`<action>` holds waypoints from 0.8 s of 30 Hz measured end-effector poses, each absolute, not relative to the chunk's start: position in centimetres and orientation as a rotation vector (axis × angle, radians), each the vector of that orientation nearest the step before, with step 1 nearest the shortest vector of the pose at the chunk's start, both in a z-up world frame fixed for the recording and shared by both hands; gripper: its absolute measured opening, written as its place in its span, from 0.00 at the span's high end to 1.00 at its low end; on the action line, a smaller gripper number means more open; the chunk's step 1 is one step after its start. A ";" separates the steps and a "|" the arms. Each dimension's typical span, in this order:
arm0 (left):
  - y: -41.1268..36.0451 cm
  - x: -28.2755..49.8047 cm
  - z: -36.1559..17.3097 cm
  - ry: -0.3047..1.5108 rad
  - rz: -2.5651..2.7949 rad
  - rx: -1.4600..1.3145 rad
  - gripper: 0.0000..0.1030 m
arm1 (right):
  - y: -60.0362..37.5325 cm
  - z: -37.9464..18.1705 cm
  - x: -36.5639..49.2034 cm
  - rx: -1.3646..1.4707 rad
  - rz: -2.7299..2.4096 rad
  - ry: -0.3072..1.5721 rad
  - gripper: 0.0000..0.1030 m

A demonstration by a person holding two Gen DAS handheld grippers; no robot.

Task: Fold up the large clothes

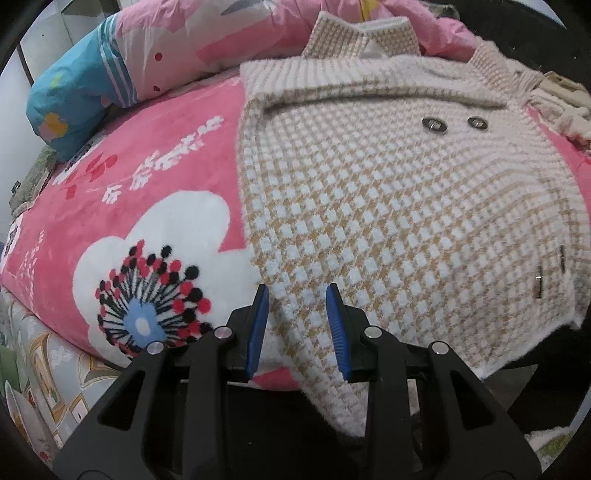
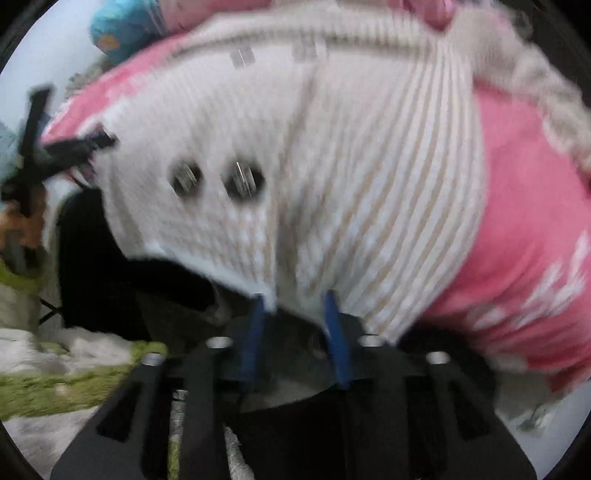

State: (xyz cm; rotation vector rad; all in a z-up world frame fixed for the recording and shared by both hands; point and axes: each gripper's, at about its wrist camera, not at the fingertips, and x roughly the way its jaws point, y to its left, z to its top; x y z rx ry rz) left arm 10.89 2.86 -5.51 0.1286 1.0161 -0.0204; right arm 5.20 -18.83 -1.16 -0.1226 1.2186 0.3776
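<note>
A cream and tan houndstooth knit jacket with two dark buttons lies flat on a pink flowered blanket; its hem hangs over the near edge. My left gripper is open, its blue pads hovering over the jacket's lower left corner. In the blurred right wrist view the same jacket fills the frame, and my right gripper is open at its lower hem edge. The left gripper's black frame shows at the far left.
A blue and pink pillow and a pink quilt lie at the back of the bed. A beige garment sits at the right. A patterned sheet hangs below the blanket. A green and white rug lies on the floor.
</note>
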 end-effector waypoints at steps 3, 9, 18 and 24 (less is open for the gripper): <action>2.7 10.9 -4.1 0.977 -0.055 0.113 0.69 | -18.2 2.0 7.7 -0.060 0.466 1.101 0.53; 1.0 14.1 -5.3 1.015 -0.084 0.097 0.69 | -14.6 -0.8 14.3 0.006 0.533 1.043 0.52; 2.8 14.8 -5.1 1.052 -0.102 0.037 0.68 | -15.9 -3.1 15.1 0.015 0.552 1.169 0.52; 1.9 20.8 -1.3 0.958 -0.095 0.004 0.55 | -16.5 -0.1 19.2 0.071 0.539 1.041 0.30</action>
